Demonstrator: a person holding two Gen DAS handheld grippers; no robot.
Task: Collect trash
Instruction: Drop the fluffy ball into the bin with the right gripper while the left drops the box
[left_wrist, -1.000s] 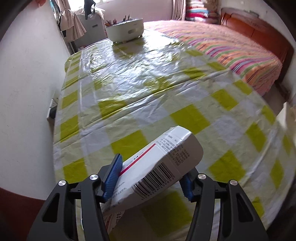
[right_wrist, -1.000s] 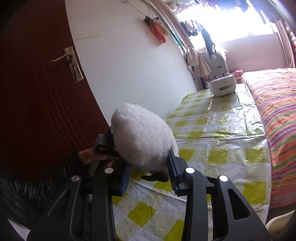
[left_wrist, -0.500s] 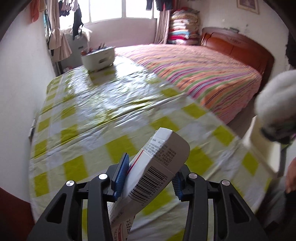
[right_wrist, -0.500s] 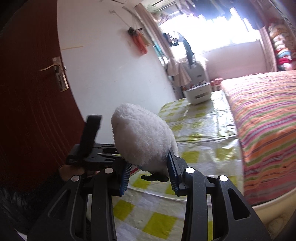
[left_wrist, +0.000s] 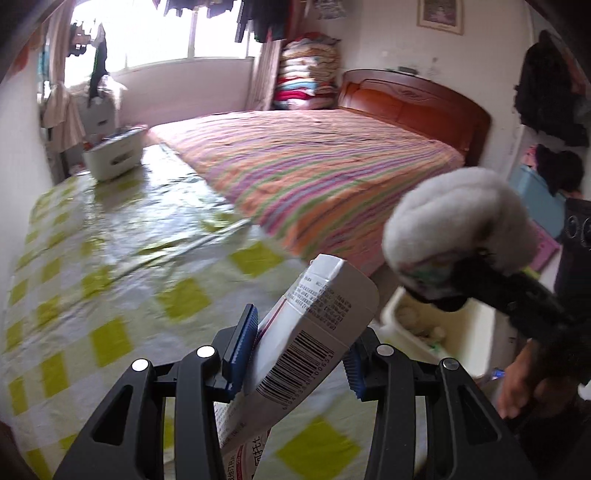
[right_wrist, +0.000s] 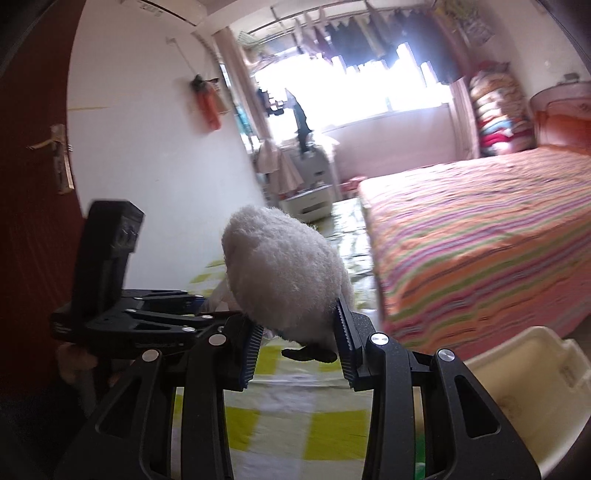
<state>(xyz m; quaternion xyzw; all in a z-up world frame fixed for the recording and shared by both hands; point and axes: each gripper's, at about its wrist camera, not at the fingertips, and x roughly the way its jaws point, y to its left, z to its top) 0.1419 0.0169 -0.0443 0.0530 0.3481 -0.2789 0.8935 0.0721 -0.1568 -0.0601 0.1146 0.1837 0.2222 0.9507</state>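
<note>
My left gripper (left_wrist: 295, 354) is shut on a white carton with a barcode and a red stripe (left_wrist: 314, 332), held tilted above the checked table (left_wrist: 110, 266). My right gripper (right_wrist: 297, 350) is shut on a white fluffy ball (right_wrist: 284, 284); the ball also shows in the left wrist view (left_wrist: 458, 221), above a cream trash bin (left_wrist: 469, 332) that stands beside the table. The bin shows at the lower right of the right wrist view (right_wrist: 532, 373). The left gripper shows at the left of the right wrist view (right_wrist: 147, 314).
A bed with a striped cover (left_wrist: 332, 166) runs along the table's far side. A white basket (left_wrist: 114, 155) stands at the table's far end. A wall (right_wrist: 147, 147) and a dark red door (right_wrist: 33, 184) are on the left.
Both grippers have swung right, away from the table's middle, toward the bin. The bin and the fluffy ball have come into the left wrist view. Both grips are unchanged.
</note>
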